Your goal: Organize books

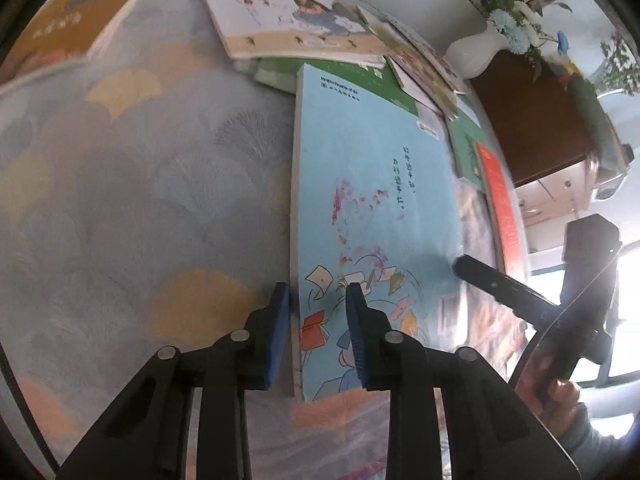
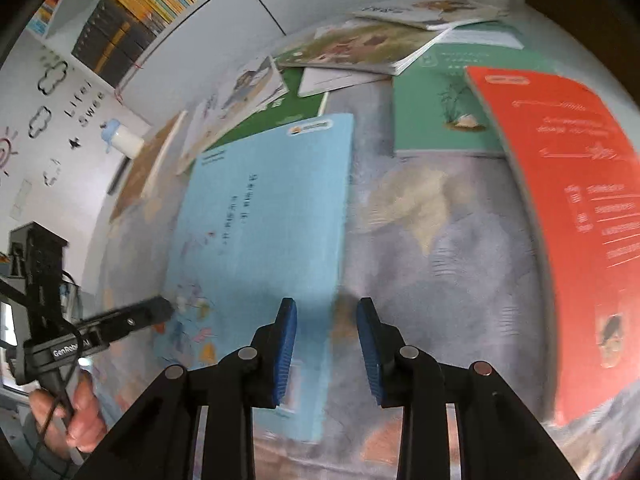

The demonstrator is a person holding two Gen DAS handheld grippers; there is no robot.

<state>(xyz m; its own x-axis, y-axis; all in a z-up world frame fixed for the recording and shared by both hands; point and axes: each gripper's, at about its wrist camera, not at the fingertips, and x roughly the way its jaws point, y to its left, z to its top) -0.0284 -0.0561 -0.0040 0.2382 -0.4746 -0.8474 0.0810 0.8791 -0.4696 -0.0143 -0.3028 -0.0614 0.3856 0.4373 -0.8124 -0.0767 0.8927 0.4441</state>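
Note:
A light blue book [image 1: 368, 200] lies flat on the patterned tablecloth [image 1: 140, 200]; it also shows in the right wrist view [image 2: 264, 216]. My left gripper [image 1: 318, 296] is open, its jaws straddling the book's left spine edge near the front corner. My right gripper [image 2: 326, 312] is open, its jaws straddling the book's right edge; its finger [image 1: 480, 272] shows at the book's right side in the left wrist view. A red book [image 2: 572, 208] lies to the right. A green book [image 2: 444, 120] lies behind it.
Several more books lie in a loose pile at the back [image 1: 288, 20], with an orange-brown book [image 1: 80, 16] at the far left. A white vase of blue flowers [image 1: 480, 48] stands at the table's far right. A bookshelf [image 2: 140, 8] hangs on the wall.

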